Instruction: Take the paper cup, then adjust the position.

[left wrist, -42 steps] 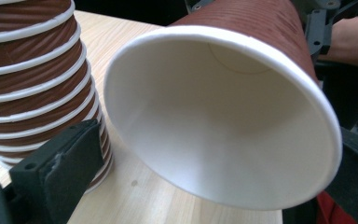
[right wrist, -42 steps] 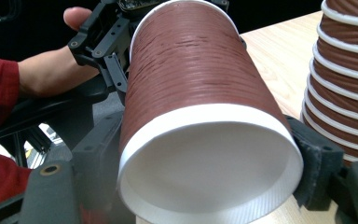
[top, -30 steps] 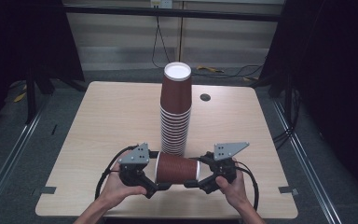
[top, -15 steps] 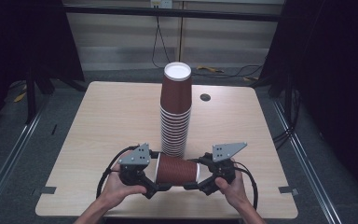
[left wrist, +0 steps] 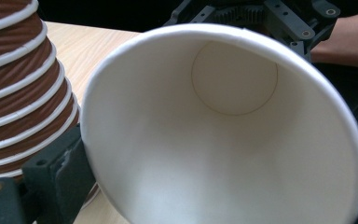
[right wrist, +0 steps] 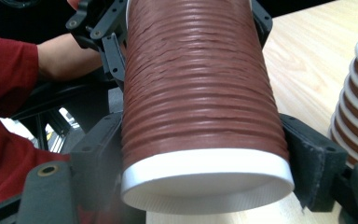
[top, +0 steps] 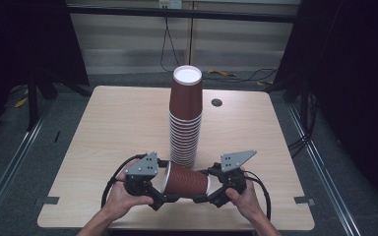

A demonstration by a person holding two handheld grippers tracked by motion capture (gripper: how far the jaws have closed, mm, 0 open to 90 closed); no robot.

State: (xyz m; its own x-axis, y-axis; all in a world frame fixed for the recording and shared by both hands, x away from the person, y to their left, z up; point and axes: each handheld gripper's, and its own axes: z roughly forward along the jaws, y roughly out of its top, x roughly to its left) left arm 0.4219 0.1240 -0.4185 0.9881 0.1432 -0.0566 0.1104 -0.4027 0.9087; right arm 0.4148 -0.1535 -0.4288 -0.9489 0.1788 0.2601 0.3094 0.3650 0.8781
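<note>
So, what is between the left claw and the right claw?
A single brown paper cup lies on its side between the left claw and the right claw, open mouth toward the left one. The high view shows it, just in front of the cup stack.

The held cup (right wrist: 200, 93) looks like paper: a ribbed, matt brown outer wall, and a smooth white inside with a faint sheen. The stack of cups (top: 185, 118) shares that ribbed finish. The counter (top: 108, 123) is pale wood-grain laminate, smooth and matt.
</note>
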